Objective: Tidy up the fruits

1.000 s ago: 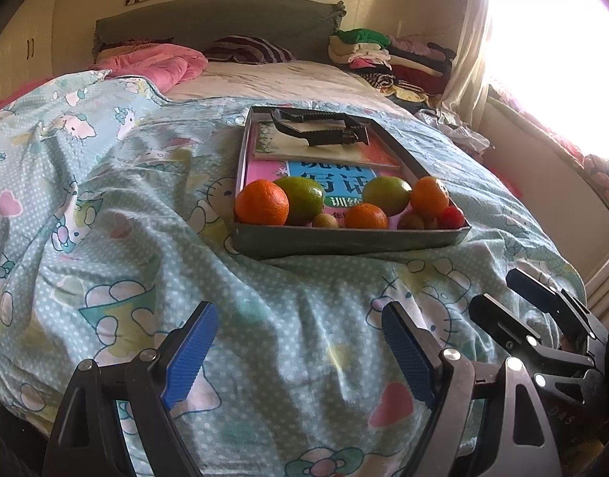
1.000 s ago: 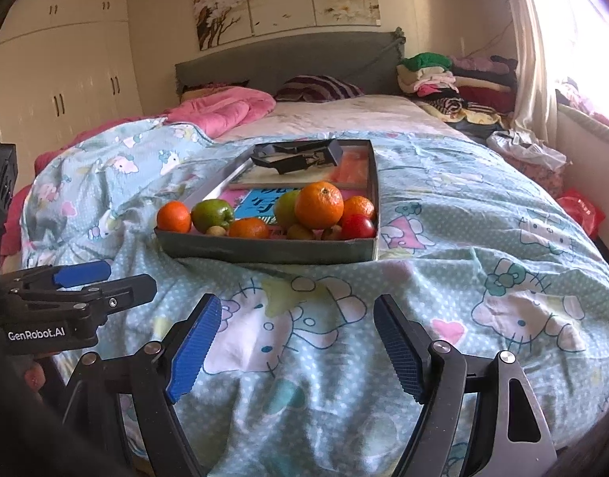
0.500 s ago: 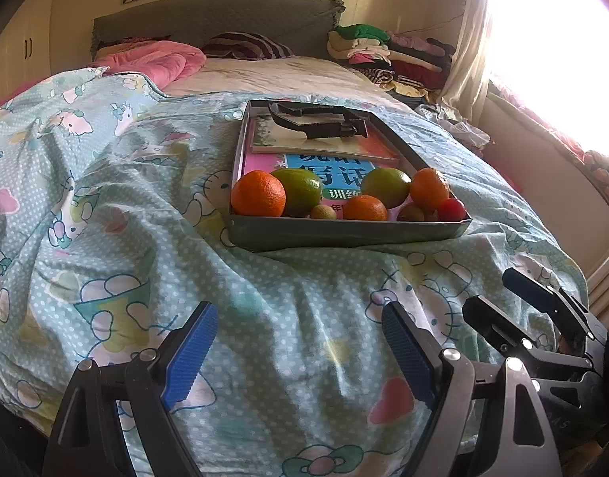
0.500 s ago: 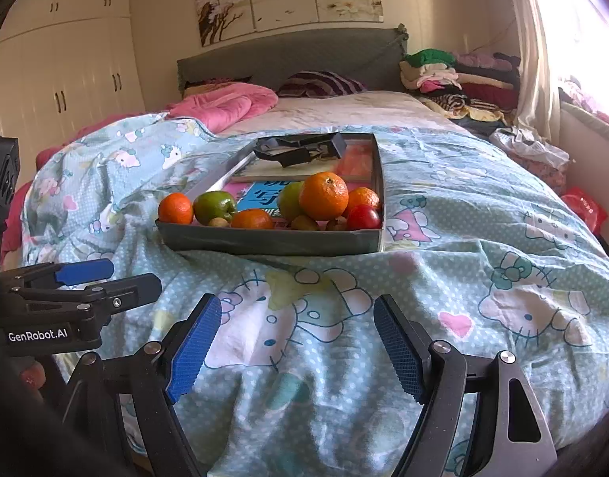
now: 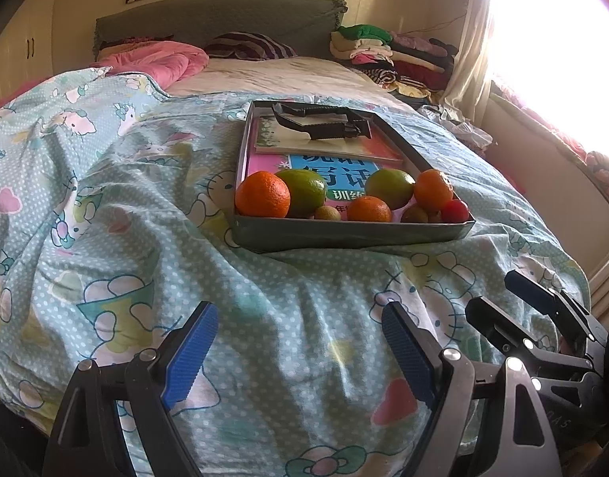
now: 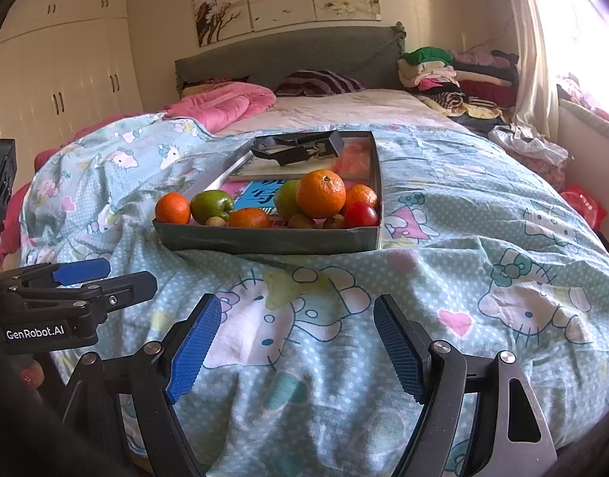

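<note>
A grey tray (image 5: 344, 234) sits on the bed's quilt, with its fruit bunched at the near end. Among them are a large orange (image 5: 262, 194), two green fruits (image 5: 304, 190), a small red fruit (image 5: 455, 211) and a few small brown ones. In the right wrist view the same tray (image 6: 264, 240) shows an orange (image 6: 320, 194) resting on top of other fruit. My left gripper (image 5: 298, 318) hangs open over the quilt, well short of the tray and holding nothing. My right gripper (image 6: 297, 310) is likewise open and empty, beside the left one.
Books (image 5: 332, 167) and a black plastic rack (image 5: 324, 119) fill the tray's far half. The rumpled cartoon quilt (image 5: 125, 206) covers the bed. A pink blanket (image 5: 161, 61) and folded clothes (image 5: 383, 47) lie near the headboard, and a bright window is to the right.
</note>
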Demonstrator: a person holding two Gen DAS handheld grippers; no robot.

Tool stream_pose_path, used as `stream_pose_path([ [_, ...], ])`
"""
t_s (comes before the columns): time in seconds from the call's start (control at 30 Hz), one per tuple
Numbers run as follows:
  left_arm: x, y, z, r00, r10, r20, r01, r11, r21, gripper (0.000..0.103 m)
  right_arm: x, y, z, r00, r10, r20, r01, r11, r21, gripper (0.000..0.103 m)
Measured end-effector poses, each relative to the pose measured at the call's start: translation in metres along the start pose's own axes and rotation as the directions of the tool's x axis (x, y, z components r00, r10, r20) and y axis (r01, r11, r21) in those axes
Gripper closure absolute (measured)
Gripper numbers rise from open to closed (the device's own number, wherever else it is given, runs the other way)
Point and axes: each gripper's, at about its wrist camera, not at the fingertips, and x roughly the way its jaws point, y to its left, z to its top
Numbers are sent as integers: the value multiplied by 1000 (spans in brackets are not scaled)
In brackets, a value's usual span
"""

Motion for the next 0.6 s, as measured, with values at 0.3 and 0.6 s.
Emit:
stream_pose_path([
  [0.3,1,1,0,1000,4,-1,-4,1000,-1,19,0,-1,-1,1000,-4,-3,4,1000,0,23],
  [0.6,0,2,0,1000,8,-1,-8,1000,-2,19,1,-1,-2,1000,-5,-3,5,1000,4,23],
])
